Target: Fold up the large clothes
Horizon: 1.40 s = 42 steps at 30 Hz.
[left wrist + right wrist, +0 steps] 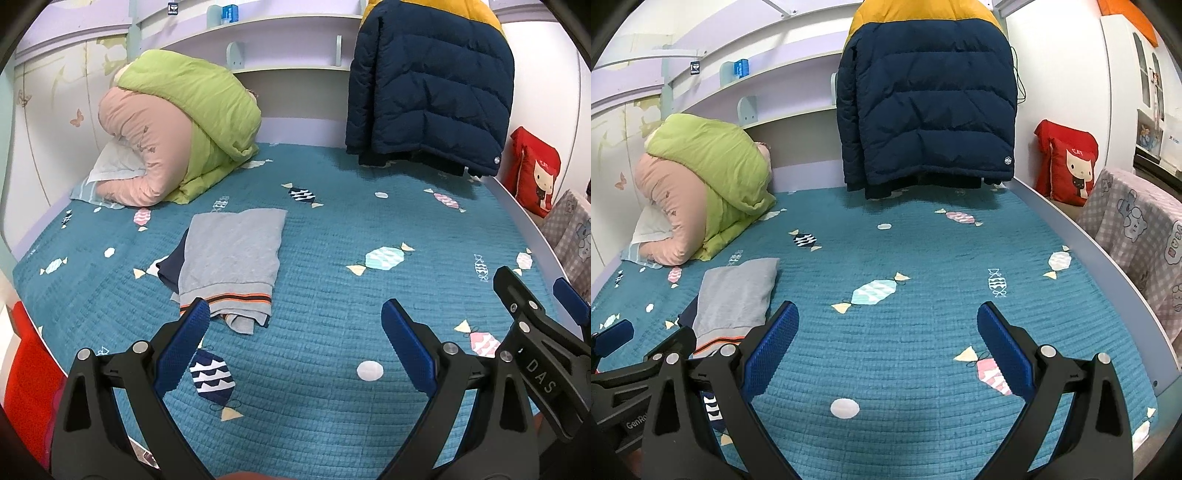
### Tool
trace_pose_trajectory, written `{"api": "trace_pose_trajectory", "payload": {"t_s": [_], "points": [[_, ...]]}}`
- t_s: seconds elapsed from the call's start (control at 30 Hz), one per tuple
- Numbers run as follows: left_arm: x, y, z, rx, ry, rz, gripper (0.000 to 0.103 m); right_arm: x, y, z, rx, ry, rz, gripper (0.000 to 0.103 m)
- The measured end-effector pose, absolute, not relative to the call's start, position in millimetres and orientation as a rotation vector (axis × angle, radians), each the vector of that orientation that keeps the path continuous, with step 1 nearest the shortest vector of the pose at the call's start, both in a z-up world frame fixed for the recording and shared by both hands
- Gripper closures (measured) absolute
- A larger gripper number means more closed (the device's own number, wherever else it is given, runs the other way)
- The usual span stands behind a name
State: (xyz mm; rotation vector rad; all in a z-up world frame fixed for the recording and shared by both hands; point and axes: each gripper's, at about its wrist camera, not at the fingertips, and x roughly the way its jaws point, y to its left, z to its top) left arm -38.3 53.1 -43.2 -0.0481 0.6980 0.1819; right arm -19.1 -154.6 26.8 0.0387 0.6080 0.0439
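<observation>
"DAS" on right claw [539, 376]; "CAT" on red cushion [1071, 166].

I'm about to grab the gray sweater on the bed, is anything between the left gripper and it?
Nothing visible. The left gripper is open, and only bare teal bedspread lies between it and the gray sweater. The right gripper, also open, sits off to the side.

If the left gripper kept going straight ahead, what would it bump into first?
Probably just the teal quilted bedspread. The open left gripper tilts down toward bare bedding; the folded grey sweater lies slightly left of its line, though depth is hard to judge.
</observation>
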Motion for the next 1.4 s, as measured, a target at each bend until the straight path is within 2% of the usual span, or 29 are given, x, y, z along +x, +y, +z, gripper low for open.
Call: {"api": "trace_pose_trajectory", "payload": {"t_s": [1.4], "points": [[-38.7, 50.2, -37.8, -0.043, 0.69, 0.177, 0.009, -17.5, -155.9, 26.2, 0.017, 0.625, 0.02, 0.009]]}}
